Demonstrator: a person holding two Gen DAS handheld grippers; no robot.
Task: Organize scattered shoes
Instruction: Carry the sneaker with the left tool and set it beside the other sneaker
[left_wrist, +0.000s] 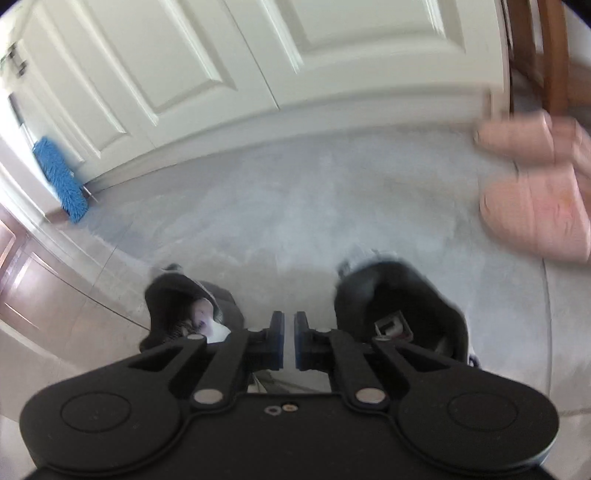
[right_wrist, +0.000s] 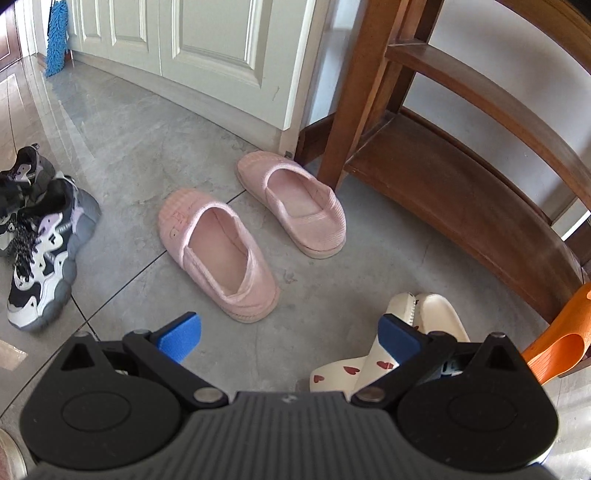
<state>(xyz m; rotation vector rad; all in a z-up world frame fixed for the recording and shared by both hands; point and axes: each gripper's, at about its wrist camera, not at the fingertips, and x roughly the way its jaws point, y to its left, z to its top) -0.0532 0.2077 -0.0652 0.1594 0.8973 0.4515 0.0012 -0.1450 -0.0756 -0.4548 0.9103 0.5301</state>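
Flanking the closed left tongs, two sneakers sit apart.

Open grey floor ahead of me toward the white doors. Pink slippers sit mid-floor. Sneakers crowd the left, wooden shoe rack blocks the right, heart-print slipper lies beside my right fingers.

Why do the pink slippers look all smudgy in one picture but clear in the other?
Left wrist view: motion blur smears the pink slippers at the right edge. Right wrist view: sharp, slippers' ribbing clear, though the fisheye bends the wooden rack.
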